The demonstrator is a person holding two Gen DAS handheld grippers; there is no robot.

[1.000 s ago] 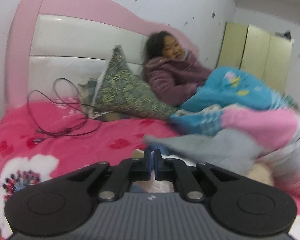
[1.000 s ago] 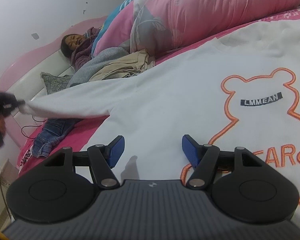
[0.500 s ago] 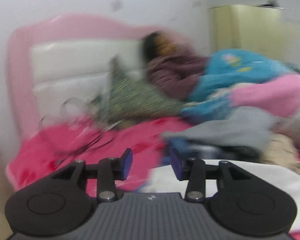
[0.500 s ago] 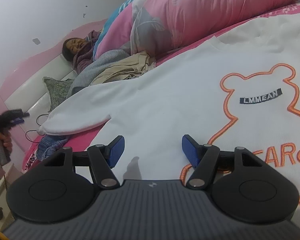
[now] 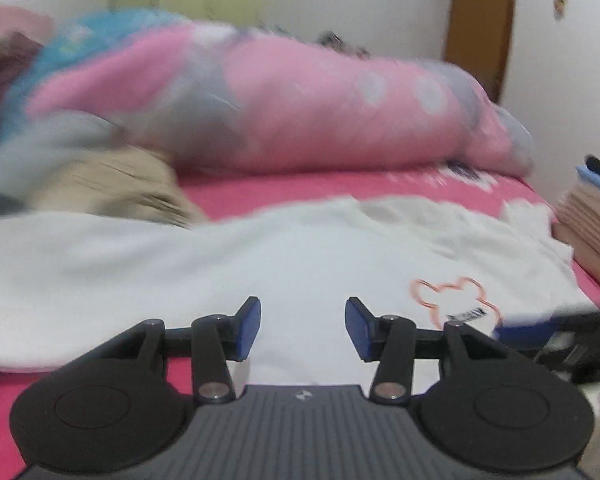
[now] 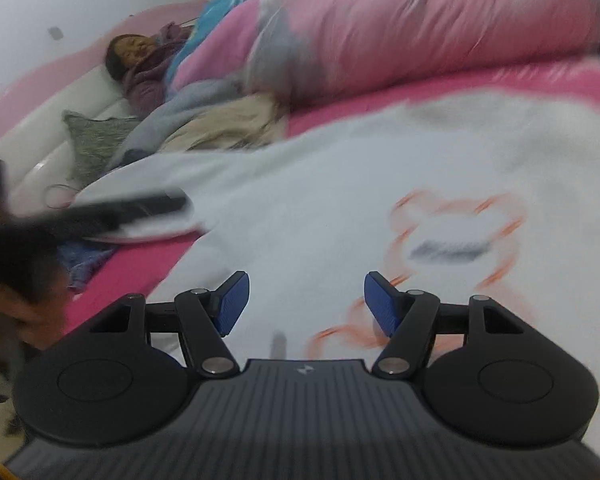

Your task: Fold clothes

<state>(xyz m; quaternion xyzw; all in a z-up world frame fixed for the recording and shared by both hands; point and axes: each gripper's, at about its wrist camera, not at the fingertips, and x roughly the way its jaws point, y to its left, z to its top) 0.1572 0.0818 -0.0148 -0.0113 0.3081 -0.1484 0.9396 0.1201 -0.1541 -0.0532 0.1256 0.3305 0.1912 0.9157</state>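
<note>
Left wrist view is blurry, but the left gripper (image 5: 303, 330) has its jaws apart with nothing between them — same for the right gripper (image 6: 305, 306). Both hang over the white sweatshirt (image 6: 340, 208), spread flat on the pink bed (image 5: 300, 190) beside a rumpled quilt (image 5: 284, 100).

Pink quilt (image 5: 320, 104) bunched along far side of bed, on pink sheet (image 5: 308, 190). Person (image 6: 140, 64) lying against headboard (image 6: 40, 120). Patterned pillow (image 6: 92, 140) beside. Brown door (image 5: 480, 28) in back wall. Folded stack (image 5: 588, 224) at right edge.
</note>
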